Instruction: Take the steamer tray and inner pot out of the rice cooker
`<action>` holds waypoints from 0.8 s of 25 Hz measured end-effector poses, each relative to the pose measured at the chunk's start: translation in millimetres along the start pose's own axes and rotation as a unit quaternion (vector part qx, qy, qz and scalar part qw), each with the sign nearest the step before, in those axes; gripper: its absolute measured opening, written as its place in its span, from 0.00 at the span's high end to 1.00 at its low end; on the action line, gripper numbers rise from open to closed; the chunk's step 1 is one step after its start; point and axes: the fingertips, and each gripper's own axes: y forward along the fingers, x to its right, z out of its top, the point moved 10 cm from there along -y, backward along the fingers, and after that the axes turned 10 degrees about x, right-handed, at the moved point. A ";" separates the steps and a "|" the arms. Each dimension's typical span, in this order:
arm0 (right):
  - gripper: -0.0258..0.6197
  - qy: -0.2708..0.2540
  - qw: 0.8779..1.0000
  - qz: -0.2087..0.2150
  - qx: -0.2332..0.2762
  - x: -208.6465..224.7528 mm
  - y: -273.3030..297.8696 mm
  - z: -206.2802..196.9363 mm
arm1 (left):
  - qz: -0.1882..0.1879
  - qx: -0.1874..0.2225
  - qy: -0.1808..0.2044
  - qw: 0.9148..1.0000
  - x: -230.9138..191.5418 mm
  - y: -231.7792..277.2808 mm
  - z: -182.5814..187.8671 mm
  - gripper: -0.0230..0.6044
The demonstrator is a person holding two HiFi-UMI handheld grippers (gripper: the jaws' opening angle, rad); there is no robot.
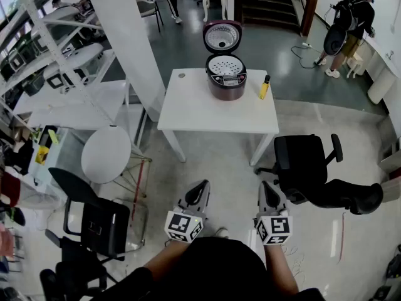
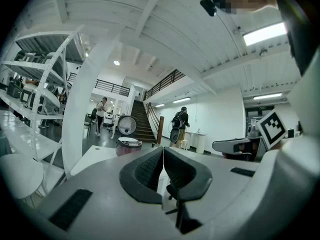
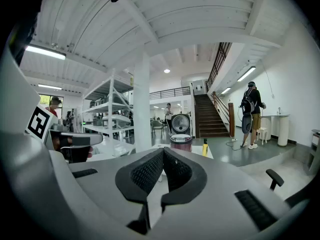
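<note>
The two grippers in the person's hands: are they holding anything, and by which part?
Nothing is held. The left gripper and right gripper are both shut with nothing between the jaws, well short of the rice cooker.

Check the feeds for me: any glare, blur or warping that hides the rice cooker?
Head view: even light, sharp, rice cooker clear on the white table; straight lines bow near the edges. Left gripper view: fisheye, dark rim, ceiling lamp glares; cooker small, lower part hidden. Right gripper view: same fisheye, no glare on the cooker, small just above the jaws.
</note>
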 end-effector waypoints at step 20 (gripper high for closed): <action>0.96 -0.015 0.999 0.036 0.037 -24.1 -9.5 8.3 | -0.017 0.003 -0.007 1.000 -2.7 -14.0 1.8 0.96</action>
